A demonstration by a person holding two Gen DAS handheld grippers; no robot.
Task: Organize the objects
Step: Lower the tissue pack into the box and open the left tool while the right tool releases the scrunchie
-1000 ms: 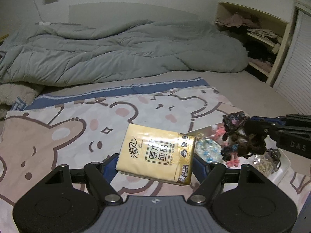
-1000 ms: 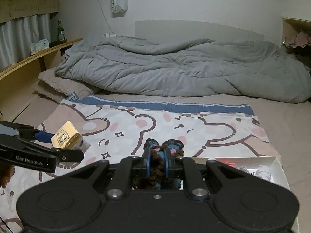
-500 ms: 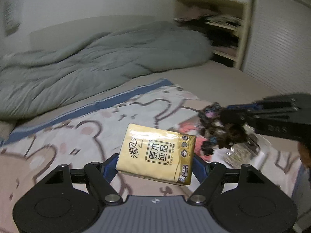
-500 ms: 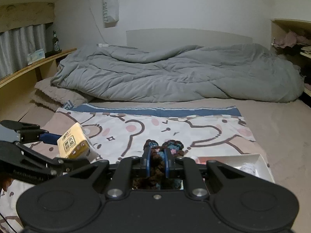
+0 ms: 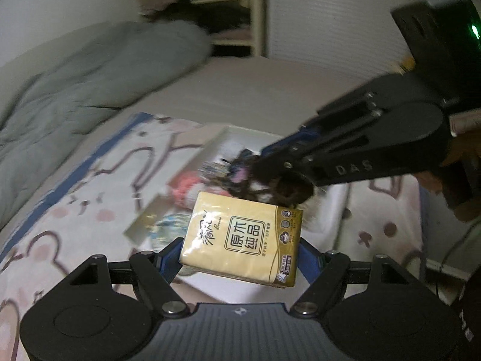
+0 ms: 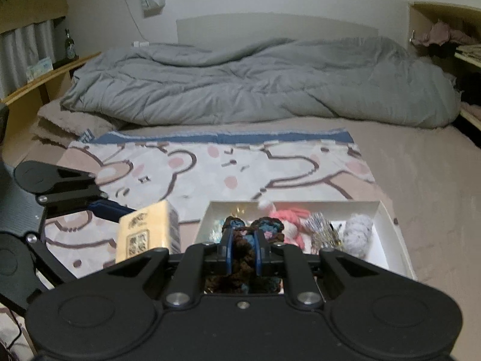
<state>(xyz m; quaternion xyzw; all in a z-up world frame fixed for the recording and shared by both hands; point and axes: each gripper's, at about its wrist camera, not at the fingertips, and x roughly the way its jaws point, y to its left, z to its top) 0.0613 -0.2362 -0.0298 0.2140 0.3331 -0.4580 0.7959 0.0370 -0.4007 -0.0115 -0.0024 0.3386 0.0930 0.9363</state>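
Spreading across the whole back of the scene is the bed (image 6: pixel 421 180), with a rumpled grey duvet (image 6: pixel 255 84) heaped along its far side. In front of that lies the bear-print blanket (image 6: pixel 210 168), pale pink with brown outlines and a blue band along its far edge. On the blanket's near right part sits the white tray (image 6: pixel 387 219), low-walled and already carrying a pink knitted piece (image 6: pixel 290 219), a silvery tinsel tuft (image 6: pixel 320 228) and a grey woolly ball (image 6: pixel 359 231) side by side. Now the two tools: the left gripper (image 5: pixel 240 252) has its blue-padded jaws about half spread and clamped on the sides of a yellow tissue pack (image 5: pixel 243 240), which it holds in the air. From the right wrist view that pack sits just left of the tray's near left corner, and from the left wrist view it hangs over the tray's near edge. The right gripper (image 6: pixel 243 240) has its jaws pinched nearly together on a dark crochet piece (image 6: pixel 243 231), brown with blue and pink patches, held over the tray's left part. From the left wrist view the crochet piece dangles just beyond the tissue pack's top edge; whether the two touch I cannot tell, since that view is blurred.
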